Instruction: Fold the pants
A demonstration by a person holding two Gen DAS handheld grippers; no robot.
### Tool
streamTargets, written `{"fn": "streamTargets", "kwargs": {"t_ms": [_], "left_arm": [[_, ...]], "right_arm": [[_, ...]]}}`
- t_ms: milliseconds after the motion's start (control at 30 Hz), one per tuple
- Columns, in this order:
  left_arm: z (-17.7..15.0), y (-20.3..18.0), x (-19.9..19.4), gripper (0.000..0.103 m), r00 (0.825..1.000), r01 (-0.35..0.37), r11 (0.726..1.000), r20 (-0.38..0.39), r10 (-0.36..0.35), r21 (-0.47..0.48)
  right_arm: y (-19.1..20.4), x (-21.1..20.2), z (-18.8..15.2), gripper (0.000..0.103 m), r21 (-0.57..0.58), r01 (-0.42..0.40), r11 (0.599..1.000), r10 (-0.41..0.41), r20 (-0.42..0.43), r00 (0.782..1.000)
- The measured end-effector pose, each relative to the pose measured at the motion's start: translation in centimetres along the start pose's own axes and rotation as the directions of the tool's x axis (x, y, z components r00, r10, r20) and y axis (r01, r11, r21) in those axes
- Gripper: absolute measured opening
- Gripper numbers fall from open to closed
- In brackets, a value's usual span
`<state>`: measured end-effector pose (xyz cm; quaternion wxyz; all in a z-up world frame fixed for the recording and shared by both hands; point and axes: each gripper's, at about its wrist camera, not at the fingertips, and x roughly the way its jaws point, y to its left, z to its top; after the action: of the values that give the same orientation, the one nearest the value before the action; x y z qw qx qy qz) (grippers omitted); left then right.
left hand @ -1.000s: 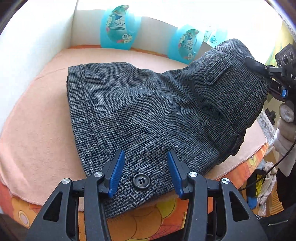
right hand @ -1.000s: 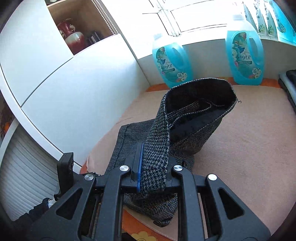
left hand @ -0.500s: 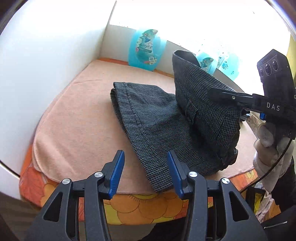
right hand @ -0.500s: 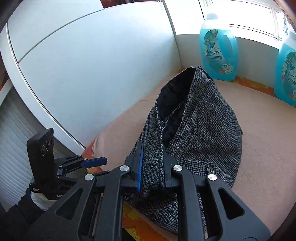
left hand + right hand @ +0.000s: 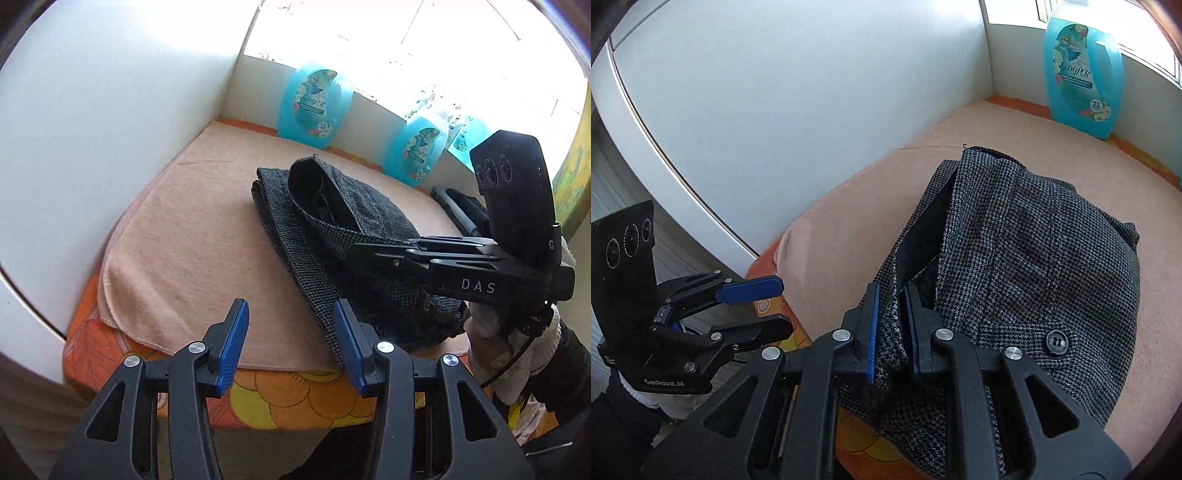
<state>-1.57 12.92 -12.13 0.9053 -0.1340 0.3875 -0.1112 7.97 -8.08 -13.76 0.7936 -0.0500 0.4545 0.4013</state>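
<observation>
The dark grey houndstooth pants [image 5: 332,236] lie folded on a peach towel [image 5: 192,251], their waistband end turned over the rest. In the right wrist view the pants [image 5: 1027,266] fill the middle, with a black button [image 5: 1056,342] showing. My right gripper [image 5: 891,332] is shut on the waistband fabric at the near edge; it also shows in the left wrist view [image 5: 436,254]. My left gripper [image 5: 291,343] is open and empty, back from the front edge, left of the pants; it also shows in the right wrist view [image 5: 764,306].
The towel covers an orange flowered cushion [image 5: 295,398]. White cabinet walls [image 5: 110,129] close the left side. Several blue detergent bottles [image 5: 314,99] stand along the back under the window. A dark object [image 5: 461,210] lies at the far right of the towel.
My left gripper has pulled back from the pants, open, away from the front edge. My right gripper has carried the waistband end over the rest of the pants and lowered it.
</observation>
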Motion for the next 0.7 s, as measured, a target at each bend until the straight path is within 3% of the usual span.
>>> {"fn": "streamTargets", "kwargs": {"t_ms": [167, 300, 433, 600, 700], "left_arm": [[0.2, -0.7, -0.8, 0.046, 1.000, 0.001, 1.000, 0.008, -0.001, 0.012], [1.0, -1.8, -1.0, 0.046, 1.000, 0.007, 0.999, 0.016, -0.008, 0.032], [2.0, -3.7, -0.9, 0.046, 0.999, 0.023, 0.997, 0.020, -0.025, 0.076], [3.2, -6.6, 0.9, 0.046, 0.999, 0.048, 0.988, -0.010, -0.047, 0.145], [3.6, -8.7, 2.4, 0.046, 0.997, 0.074, 0.980, -0.040, -0.067, 0.187]], "right_arm": [[-1.9, -1.7, -0.7, 0.040, 0.060, -0.139, 0.989, 0.137, 0.028, 0.990], [-3.8, -5.0, -1.6, 0.042, 0.061, -0.190, 0.980, 0.185, 0.079, 0.980], [-7.4, -9.9, -3.0, 0.044, 0.066, -0.142, 0.988, 0.131, 0.157, 0.979], [-14.1, -15.7, -4.8, 0.047, 0.192, -0.072, 0.979, 0.034, 0.196, 0.980], [-17.5, -16.2, -5.1, 0.047, 0.245, -0.039, 0.969, -0.010, 0.195, 0.981]]}}
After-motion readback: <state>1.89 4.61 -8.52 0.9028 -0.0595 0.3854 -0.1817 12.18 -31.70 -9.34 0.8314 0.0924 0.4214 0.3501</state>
